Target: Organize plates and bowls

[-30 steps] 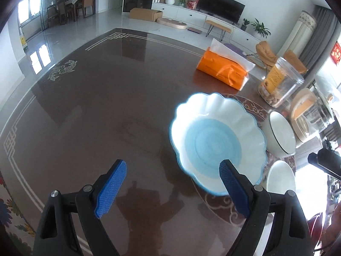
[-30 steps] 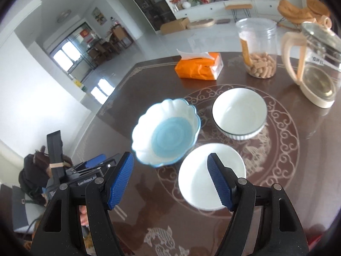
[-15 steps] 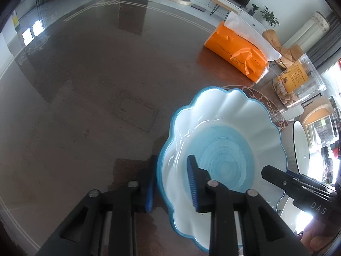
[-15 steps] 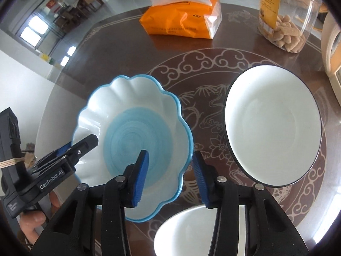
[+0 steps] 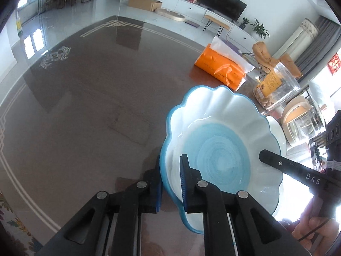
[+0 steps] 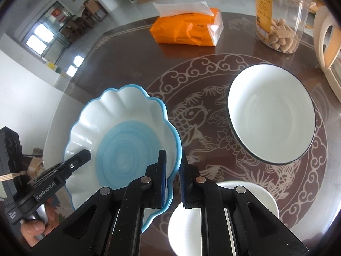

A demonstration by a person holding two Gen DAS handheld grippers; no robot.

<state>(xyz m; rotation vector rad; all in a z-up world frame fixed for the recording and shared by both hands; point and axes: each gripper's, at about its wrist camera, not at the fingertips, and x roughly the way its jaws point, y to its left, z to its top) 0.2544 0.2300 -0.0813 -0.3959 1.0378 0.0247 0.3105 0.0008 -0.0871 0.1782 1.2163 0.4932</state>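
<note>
Above the bench (image 6: 132, 49), both tools now clamp the scalloped blue bowl (image 6: 127, 140), lifted since a moment ago: left tool (image 5: 171, 183) on its 9 o'clock rim, right tool (image 6: 172, 180) on its 3 o'clock rim, probably for stacking.

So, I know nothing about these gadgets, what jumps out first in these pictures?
The scalloped blue bowl, pinched at opposite rims by the left gripper and the right gripper. Beside it, on the dark table with pale inlaid fish and cloud patterns, sits a white bowl. Behind lies an orange tissue pack.
</note>
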